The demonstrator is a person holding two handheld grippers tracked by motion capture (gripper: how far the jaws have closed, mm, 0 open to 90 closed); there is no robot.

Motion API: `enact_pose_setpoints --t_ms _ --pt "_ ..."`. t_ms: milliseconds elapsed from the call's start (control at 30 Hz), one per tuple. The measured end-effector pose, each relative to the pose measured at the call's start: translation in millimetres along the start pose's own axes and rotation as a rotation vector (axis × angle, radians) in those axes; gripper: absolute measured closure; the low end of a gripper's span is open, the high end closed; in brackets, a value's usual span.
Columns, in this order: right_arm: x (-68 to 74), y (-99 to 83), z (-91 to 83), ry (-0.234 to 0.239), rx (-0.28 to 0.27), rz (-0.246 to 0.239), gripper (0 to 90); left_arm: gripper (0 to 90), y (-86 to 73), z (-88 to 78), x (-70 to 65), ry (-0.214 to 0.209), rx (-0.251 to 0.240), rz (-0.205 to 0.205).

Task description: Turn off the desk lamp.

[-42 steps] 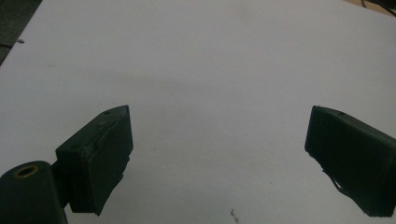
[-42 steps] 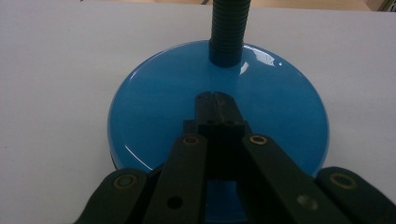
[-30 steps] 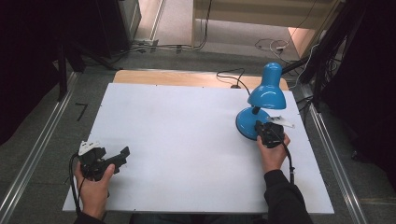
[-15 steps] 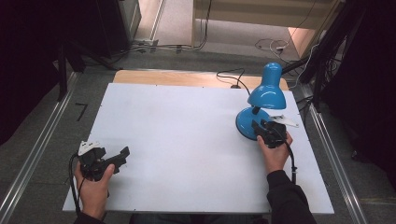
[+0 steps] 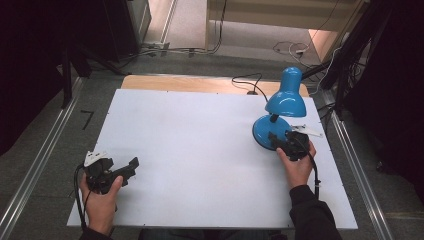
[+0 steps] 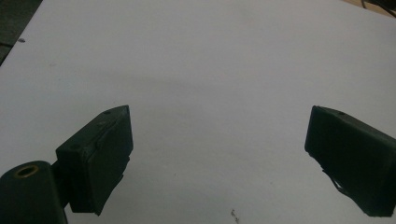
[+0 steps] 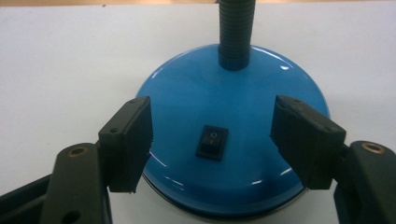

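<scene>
A blue desk lamp (image 5: 280, 115) stands at the right of the white table (image 5: 200, 145), its shade (image 5: 286, 97) bent over a round base (image 5: 265, 131). In the right gripper view the base (image 7: 233, 116) carries a black rocker switch (image 7: 212, 142) and a ribbed black neck (image 7: 236, 32). My right gripper (image 7: 212, 140) is open, its jaws on either side of the switch just above the base, and in the high view it (image 5: 281, 142) hovers at the base's near edge. My left gripper (image 5: 127, 169) rests open near the front left, with bare table between its jaws (image 6: 219, 144).
A black cord (image 5: 247, 82) runs from the lamp over the wooden strip (image 5: 190, 83) at the table's far edge. Metal rails (image 5: 40, 160) flank the table on both sides. A small white tag (image 5: 306, 130) lies right of the lamp base.
My right gripper has crept slightly forward toward the lamp base. The left gripper has stayed put.
</scene>
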State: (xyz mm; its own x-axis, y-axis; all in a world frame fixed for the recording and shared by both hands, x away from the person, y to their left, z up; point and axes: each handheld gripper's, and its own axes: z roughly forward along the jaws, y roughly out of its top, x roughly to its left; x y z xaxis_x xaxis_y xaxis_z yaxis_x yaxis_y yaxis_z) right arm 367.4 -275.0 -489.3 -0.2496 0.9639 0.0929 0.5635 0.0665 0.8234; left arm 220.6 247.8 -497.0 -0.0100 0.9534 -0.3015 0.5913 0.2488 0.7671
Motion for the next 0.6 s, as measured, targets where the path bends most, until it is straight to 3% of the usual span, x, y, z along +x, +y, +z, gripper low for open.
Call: enact_pose_setpoints --t_ms 233,600 --pt "-3.3 -5.0 -1.1 0.0 0.022 0.006 26.3 8.4 -0.1 -0.5 0.3 0.0 0.0 0.001" --pt "-7.1 -5.5 -8.5 0.0 0.012 0.009 24.7 8.4 -0.2 -0.2 0.1 0.004 0.0 0.001"
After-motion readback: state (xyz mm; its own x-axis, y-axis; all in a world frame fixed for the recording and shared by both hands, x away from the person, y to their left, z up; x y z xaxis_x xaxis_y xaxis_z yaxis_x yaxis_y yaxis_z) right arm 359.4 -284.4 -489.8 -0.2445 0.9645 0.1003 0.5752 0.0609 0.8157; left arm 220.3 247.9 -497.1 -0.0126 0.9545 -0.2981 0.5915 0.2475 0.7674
